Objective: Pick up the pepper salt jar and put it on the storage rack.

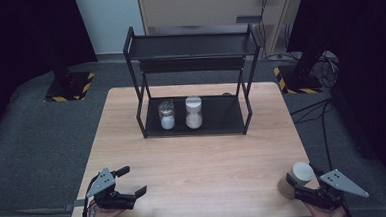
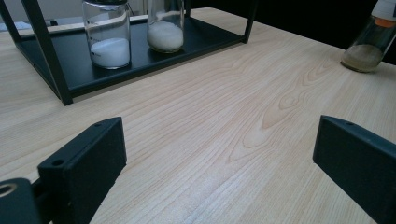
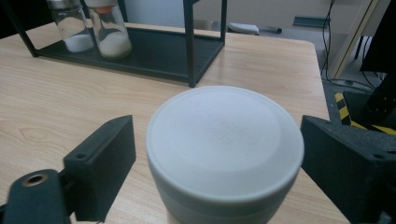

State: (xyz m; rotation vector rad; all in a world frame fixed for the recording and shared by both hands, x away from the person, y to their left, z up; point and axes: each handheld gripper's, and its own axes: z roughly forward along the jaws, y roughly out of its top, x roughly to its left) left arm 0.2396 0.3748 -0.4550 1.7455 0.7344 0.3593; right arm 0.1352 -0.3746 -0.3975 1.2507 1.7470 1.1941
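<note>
**Right tool around a white-lidded jar**

At the lower right of the high view, the right tool (image 1: pixel 299 187) brackets a glass jar with a round white lid and tan contents (image 1: pixel 298 178) on the pale wooden surface (image 1: pixel 198 158); its jaws flank the lid with slim gaps, not yet pressing. At lower left, the left tool (image 1: pixel 133 180) rests wide open, empty. Centre frame, a black metal two-tier rack (image 1: pixel 197 123) holds two glass jars of white powder (image 1: pixel 167 115).

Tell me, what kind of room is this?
Probably a lab or recording studio: a bare wooden table ringed by dark curtains, stand bases marked with hazard stripes, loose cables, and a black rack holding jars.
</note>
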